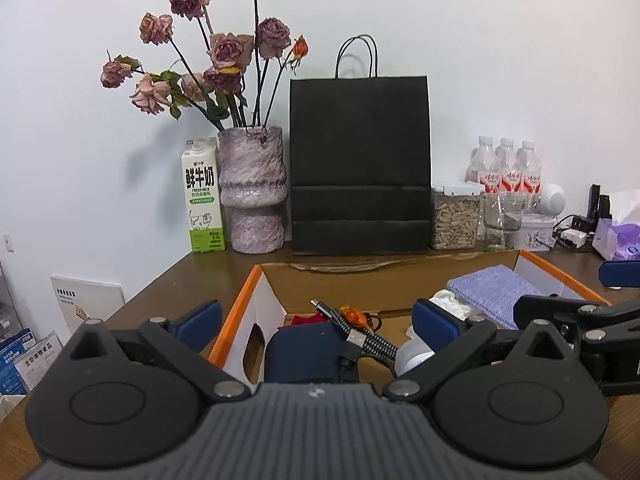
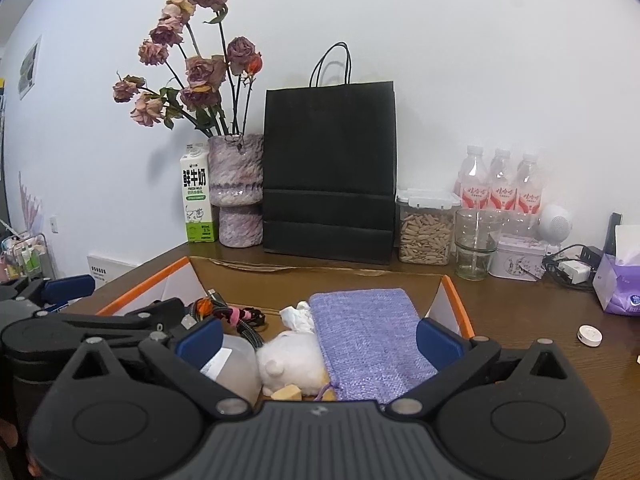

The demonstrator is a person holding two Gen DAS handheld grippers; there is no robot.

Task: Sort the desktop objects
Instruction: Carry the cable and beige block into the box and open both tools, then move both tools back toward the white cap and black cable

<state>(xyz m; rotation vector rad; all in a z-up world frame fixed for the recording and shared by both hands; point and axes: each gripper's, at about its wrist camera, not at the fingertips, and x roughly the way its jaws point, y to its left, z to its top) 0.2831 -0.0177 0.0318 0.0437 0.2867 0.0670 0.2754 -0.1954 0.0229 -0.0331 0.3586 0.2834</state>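
A brown wooden desk [image 2: 520,320] stands against a plain white wall [image 2: 440,40]. Along the back edge, from ten o'clock to two o'clock, run a milk carton [image 1: 203,200] printed "鲜牛奶 FRESH MILK" with a green base, a mottled pink-grey vase [image 1: 253,190] of dried roses [image 1: 230,52], a black paper bag [image 1: 360,164] with cord handles, a clear canister [image 2: 427,227] of pale pellets, an empty glass [image 2: 476,244], three red-labelled water bottles [image 2: 500,184] whose script is too small to read, a small tin [image 2: 518,263] and a purple tissue pack [image 2: 620,284].

At the desk's middle sits an open cardboard box [image 2: 454,304] with orange-edged flaps. It holds the sorted things: a lilac knitted pouch [image 2: 368,336], a white plush toy [image 2: 290,356], a braided USB cable [image 1: 362,338] and a navy case [image 1: 304,354].

The left gripper [image 1: 316,318] hangs over the box's nine o'clock end, jaws spread wide with nothing between the pads. The right gripper [image 2: 320,338] hovers over the pouch, jaws likewise wide apart and empty.

A white disc [image 2: 589,335] lies at three o'clock.
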